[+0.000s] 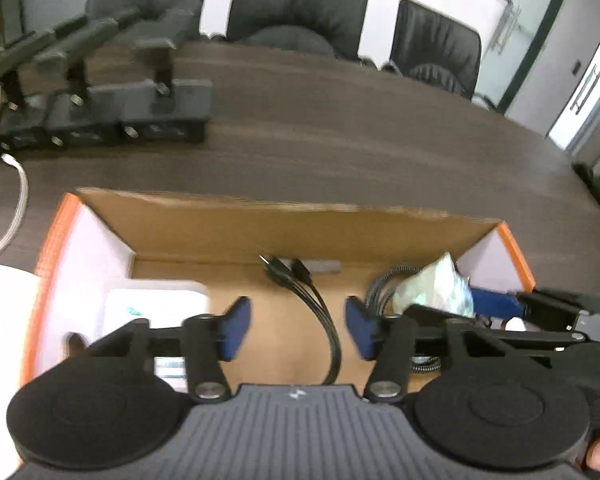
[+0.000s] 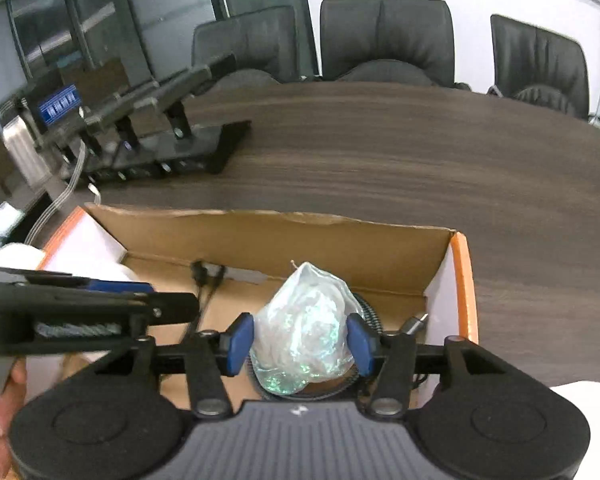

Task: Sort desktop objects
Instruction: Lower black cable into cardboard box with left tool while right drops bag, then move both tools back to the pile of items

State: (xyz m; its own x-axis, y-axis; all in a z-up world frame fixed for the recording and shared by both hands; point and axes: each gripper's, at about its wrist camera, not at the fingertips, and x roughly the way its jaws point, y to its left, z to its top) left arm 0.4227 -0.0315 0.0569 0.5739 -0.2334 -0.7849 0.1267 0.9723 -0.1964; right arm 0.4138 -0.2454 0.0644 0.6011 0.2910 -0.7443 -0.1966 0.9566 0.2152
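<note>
I have both grippers hanging over the cardboard box (image 1: 228, 220), whose orange-edged side walls stand to either side and whose brown far wall rises ahead. My left gripper (image 1: 298, 328) has its blue pads spread wide with nothing between them; under the gap a black multi-head cable (image 1: 300, 284) lies on the box floor, its plugs against the far wall. A white carton (image 1: 156, 300) sits in the left part of the box, close to the left wall. My right gripper (image 2: 300, 338) is spread too, its pads flanking a crumpled clear plastic bag (image 2: 304, 328); whether the pads touch the bag I cannot tell, though they sit just beside it. The bag rests on a coiled braided cable (image 2: 364, 308) near the box's right wall. From the right wrist view, the left gripper's arm crosses low at the left. Beyond the box rim the dark wooden table (image 2: 420, 152) runs to the black chairs (image 2: 384, 40), with black stands (image 1: 140, 112) at far left.
</note>
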